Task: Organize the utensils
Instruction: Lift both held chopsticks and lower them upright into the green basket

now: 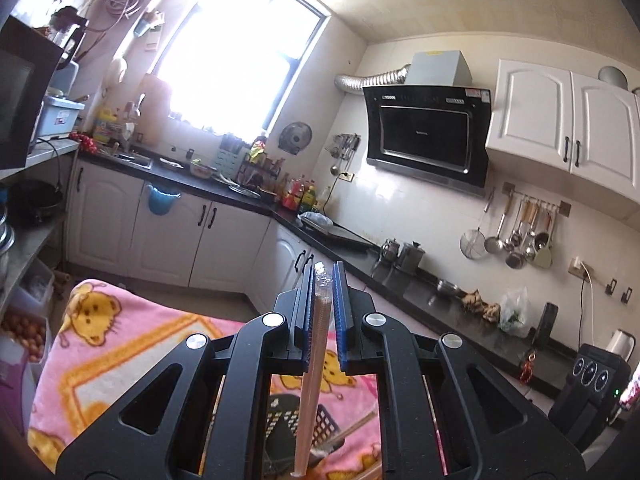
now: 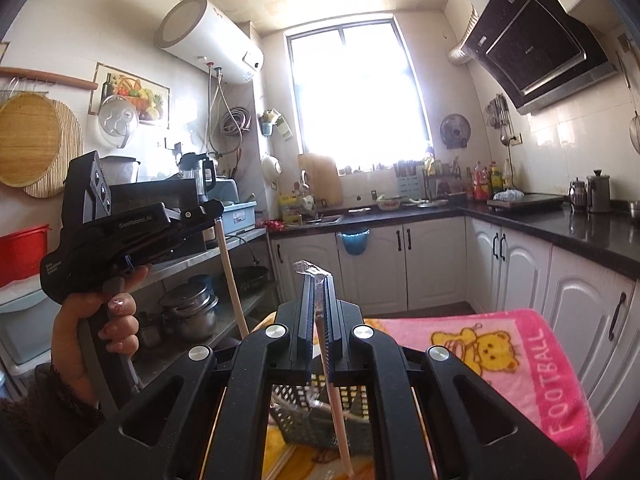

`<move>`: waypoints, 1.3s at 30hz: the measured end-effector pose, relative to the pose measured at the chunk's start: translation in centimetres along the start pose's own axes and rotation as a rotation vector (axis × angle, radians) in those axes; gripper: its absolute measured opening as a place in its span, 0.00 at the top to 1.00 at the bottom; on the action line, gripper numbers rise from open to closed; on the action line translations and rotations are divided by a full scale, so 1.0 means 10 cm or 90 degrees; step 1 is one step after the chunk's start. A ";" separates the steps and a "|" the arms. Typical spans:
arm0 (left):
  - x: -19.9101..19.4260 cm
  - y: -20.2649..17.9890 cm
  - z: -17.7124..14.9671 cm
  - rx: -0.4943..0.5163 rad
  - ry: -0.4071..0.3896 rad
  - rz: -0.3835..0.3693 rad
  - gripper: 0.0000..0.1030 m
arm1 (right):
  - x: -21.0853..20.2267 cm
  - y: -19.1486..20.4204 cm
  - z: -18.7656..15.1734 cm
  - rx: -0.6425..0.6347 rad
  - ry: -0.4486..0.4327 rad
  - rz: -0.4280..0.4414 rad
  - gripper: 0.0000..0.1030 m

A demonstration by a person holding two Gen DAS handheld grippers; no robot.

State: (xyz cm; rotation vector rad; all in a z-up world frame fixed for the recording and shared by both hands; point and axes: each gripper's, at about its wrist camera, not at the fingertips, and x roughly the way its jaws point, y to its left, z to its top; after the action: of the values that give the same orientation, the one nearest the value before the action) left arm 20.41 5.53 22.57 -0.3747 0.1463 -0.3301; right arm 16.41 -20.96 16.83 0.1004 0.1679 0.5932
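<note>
My left gripper [image 1: 323, 276] is shut on a pair of wooden chopsticks in a clear sleeve [image 1: 316, 360], which hangs down from the pads. Below it a black mesh basket [image 1: 325, 424] sits on the pink bear blanket [image 1: 120, 340], with more chopsticks lying in it. My right gripper [image 2: 318, 280] is shut on another sleeved, pinkish pair of chopsticks [image 2: 336, 400] that dangles toward the same basket [image 2: 300, 428]. In the right wrist view the left gripper [image 2: 216, 210] is raised at the left in a hand [image 2: 108, 320], its chopsticks [image 2: 232, 280] hanging below.
The blanket [image 2: 500, 344] covers the work surface near me. A dark L-shaped counter [image 2: 580, 232] with white cupboards runs along the far and right walls. A steel shelf [image 2: 224, 248] with pots stands at the left, close behind the left gripper.
</note>
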 end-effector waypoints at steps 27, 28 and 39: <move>0.65 0.09 -0.42 0.012 -0.030 0.077 0.94 | 0.65 -0.23 0.01 -0.052 -0.057 -0.029 0.95; 0.67 0.10 -0.45 0.012 -0.029 0.078 0.94 | 0.65 -0.23 -0.01 -0.054 -0.058 -0.029 0.95; 0.84 0.11 -0.78 0.018 -0.005 0.075 0.94 | 0.75 -0.30 -0.20 -0.052 -0.060 -0.041 0.95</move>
State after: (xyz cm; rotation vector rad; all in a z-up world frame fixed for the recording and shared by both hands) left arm 27.06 1.02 14.30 -0.3379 0.1558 -0.2139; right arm 23.84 -19.14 13.47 0.0429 0.0553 0.5286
